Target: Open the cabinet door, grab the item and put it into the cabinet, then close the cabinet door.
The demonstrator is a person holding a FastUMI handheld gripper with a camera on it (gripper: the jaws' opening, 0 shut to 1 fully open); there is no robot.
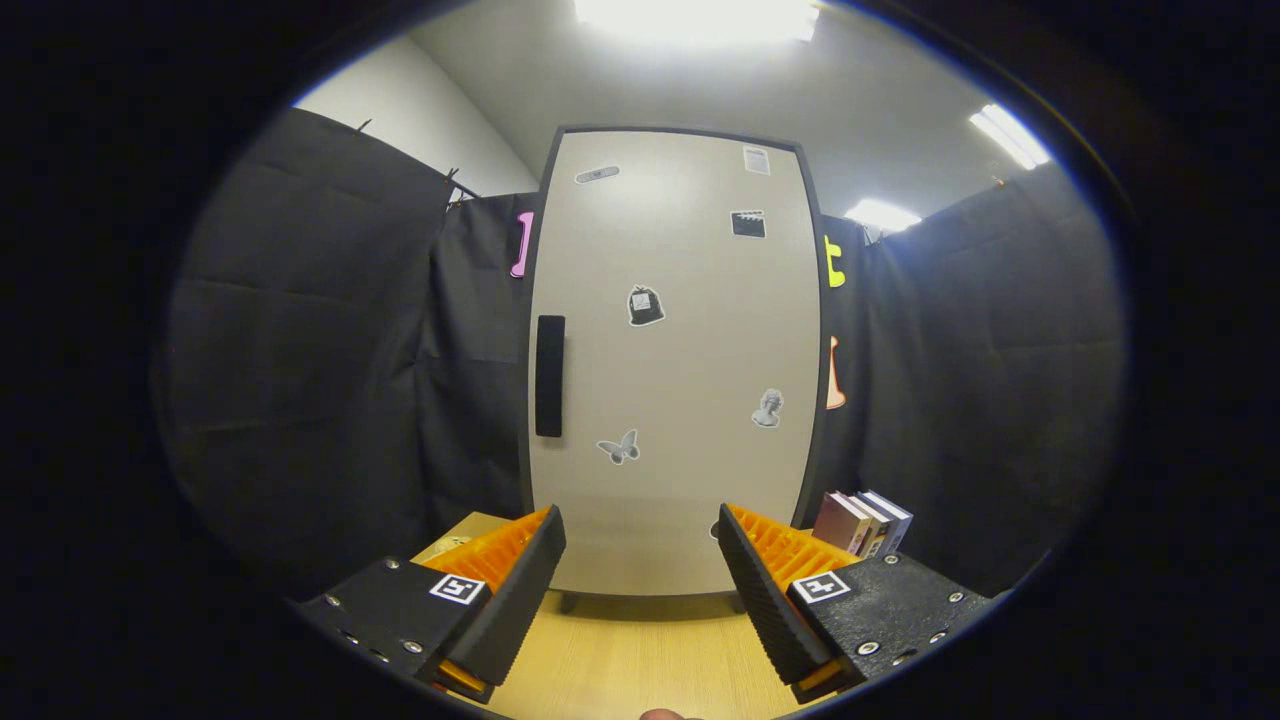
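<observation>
Black cloth walls hang all round the booth, ceiling lights glaring overhead, and a pale wooden tabletop runs out beneath us. Dead ahead stands the big player: the cabinet, tall, with its light door fully closed, and it sits beyond the fingers, square on. Stickers dot the door panel, a butterfly low down among them.

Now the handle, a dark upright bar near the door's left edge, about mid-height. That is the place to take hold, I reckon: a rigid bar, likely firm under the pads, and pulling there should swing the door on hinges at the right side, though the hinges themselves cannot be seen. A door this size may feel a bit heavy, so a square grip across the bar looks wiser than a fingertip pinch.

Off to the right of the cabinet's foot, a small row of books stands on the table, just beyond the right finger. That looks like the item to stow: stiff, boxy, probably light, best gripped across the covers.

And the gripper itself: fingers spread wide apart, nothing between them, hanging short of the door.
</observation>
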